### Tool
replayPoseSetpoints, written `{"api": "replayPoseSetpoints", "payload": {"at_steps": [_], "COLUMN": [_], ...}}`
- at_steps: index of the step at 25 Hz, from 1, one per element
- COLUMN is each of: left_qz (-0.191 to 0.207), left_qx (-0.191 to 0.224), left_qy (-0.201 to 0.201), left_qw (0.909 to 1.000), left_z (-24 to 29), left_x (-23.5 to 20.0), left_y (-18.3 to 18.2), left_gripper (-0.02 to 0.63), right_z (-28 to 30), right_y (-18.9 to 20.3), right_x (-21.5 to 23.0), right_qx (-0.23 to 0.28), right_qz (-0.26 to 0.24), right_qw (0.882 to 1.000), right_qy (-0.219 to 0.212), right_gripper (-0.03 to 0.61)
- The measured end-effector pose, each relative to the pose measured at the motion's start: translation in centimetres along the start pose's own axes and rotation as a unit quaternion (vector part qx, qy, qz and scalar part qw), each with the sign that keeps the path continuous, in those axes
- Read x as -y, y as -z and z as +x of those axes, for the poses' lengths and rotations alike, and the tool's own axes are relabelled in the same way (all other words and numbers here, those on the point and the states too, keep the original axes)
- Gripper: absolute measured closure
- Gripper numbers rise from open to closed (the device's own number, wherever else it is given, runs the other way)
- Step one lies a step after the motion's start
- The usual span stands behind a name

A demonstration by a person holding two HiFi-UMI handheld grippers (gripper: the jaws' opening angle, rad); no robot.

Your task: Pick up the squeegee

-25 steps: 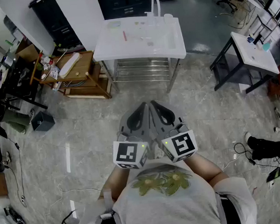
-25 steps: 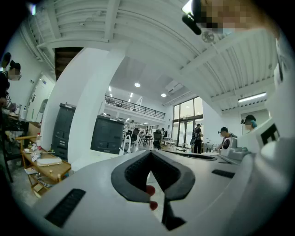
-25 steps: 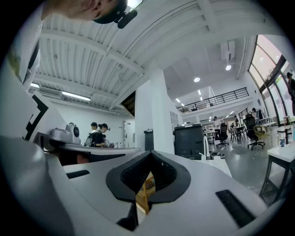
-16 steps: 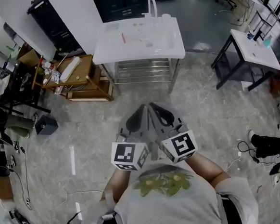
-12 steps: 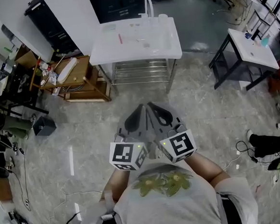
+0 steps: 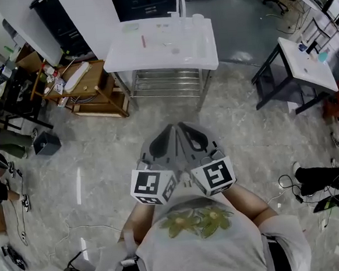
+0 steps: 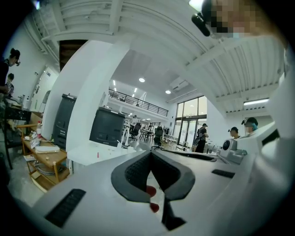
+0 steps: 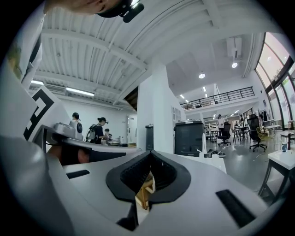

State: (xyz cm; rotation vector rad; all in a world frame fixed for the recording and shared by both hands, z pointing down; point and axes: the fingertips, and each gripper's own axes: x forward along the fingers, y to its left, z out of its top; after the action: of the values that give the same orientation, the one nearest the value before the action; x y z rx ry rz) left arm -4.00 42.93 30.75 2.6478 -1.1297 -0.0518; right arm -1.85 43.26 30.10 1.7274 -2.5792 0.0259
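Note:
Both grippers are held close to my chest over the grey floor, pointing ahead, their tips side by side. My left gripper is shut with nothing in it. My right gripper is likewise shut and empty. A white table stands a few steps ahead with small items on it: a thin red stick and a white arched piece. From here I cannot tell which item is the squeegee.
Left of the white table stands a low wooden cart with clutter. A second white table on black legs is at the right. A person's legs and floor cables lie at right. Dark cabinets stand behind.
The white table and the cart have slid slightly up and left in the head view. Both grippers keep the same shut pose at my chest.

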Motion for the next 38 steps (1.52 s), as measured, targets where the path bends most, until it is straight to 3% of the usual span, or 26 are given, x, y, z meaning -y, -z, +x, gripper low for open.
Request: {"api": "replayPoseSetpoints", "payload": {"at_steps": [15, 38], "left_qz": [-0.013, -0.022], "left_qx": [-0.026, -0.039], "left_qy": [0.0, -0.005], "left_qw": [0.9996, 0.999], "left_z": [4.7, 14.7], "left_x": [-2.7, -19.7], "left_y": [1.3, -2.3], "left_gripper": [0.604, 0.604], "right_z": [4.0, 23.7], "right_y": [2.2, 2.7], "right_x": [3.4, 5.2], "right_qx": [-0.035, -0.052], "right_qz": [0.021, 0.005], "right_qw": [0.999, 0.999], "right_qy": [0.011, -0.014], "right_gripper": [0.557, 0.557]}}
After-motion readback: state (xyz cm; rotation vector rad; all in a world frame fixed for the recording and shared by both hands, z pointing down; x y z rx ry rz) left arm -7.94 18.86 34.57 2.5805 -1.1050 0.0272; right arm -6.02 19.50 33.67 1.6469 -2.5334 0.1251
